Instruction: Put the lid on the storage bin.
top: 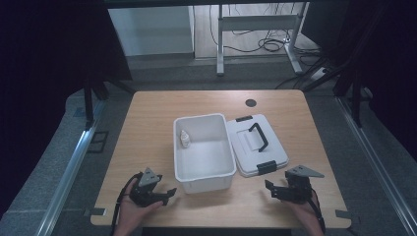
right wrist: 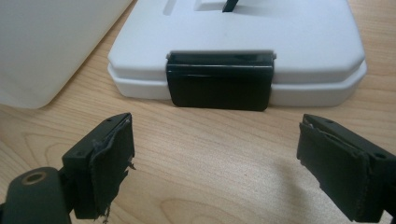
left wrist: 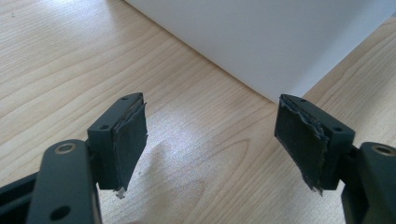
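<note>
Left tool (top: 169,191) rests on the tabletop (top: 147,128) just left of the white bin's (top: 204,179) near corner, jaws spread and empty. Inside that bin, by its left wall, stands a small bottle (top: 185,139). Right of the bin the lid (top: 255,142) lies flat, latch toward the right tool (top: 268,186), which waits wide open and empty, likely lined up to take it.

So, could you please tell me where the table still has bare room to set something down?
Bare wood runs left of the white bin to the table edge, and along the far edge around the dark round spot. The middle is crowded: the lid lies against the bin. Both tools sit at the near edge.
</note>
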